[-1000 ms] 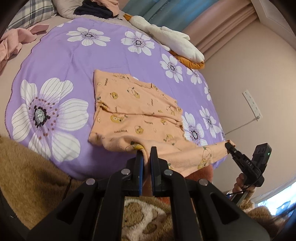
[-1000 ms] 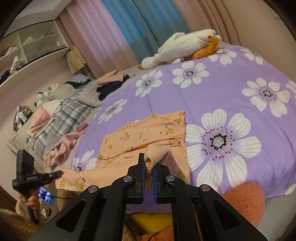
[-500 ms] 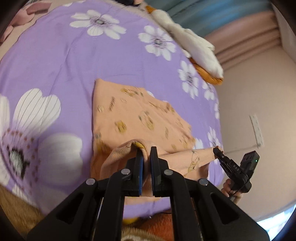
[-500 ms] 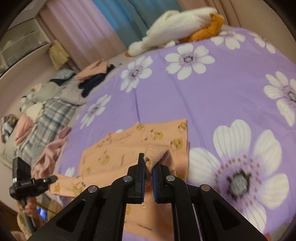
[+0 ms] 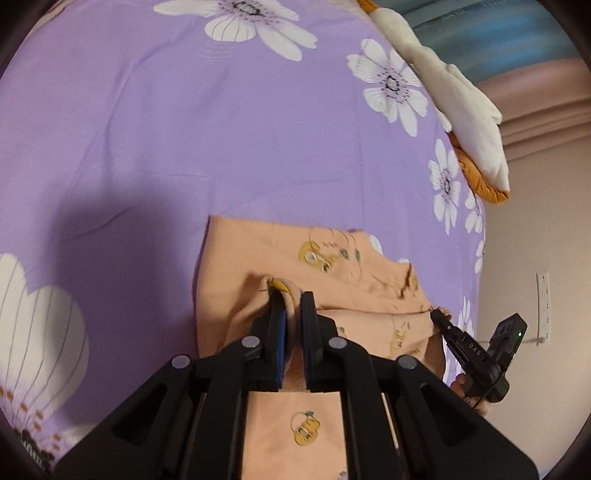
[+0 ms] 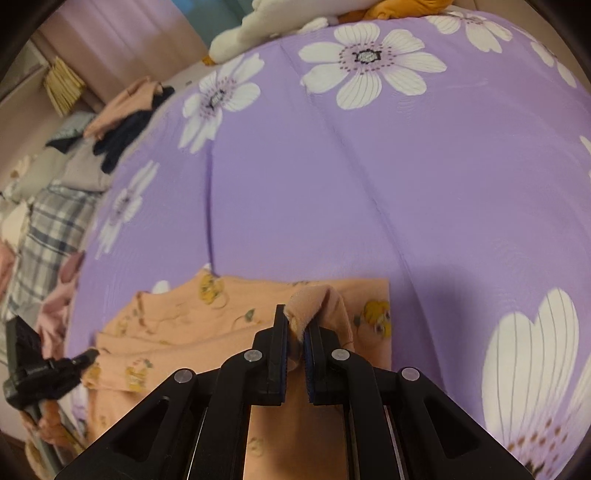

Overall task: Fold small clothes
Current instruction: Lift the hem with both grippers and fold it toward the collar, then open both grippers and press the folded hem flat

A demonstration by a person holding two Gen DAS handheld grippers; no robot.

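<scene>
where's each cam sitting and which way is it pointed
Left wrist: sits on the left gripper, looking down its fingers at the peach garment on the purple bedsheet; the right gripper and a hand show at right.
Right wrist: sits on the right gripper, aimed down across the same bed; the left gripper shows at left.
Shared: garment, bedsheet, white plush toy.

Beige wall (image 5: 535, 229) with socket (image 5: 543, 306), pink curtains (image 6: 122, 33).
</scene>
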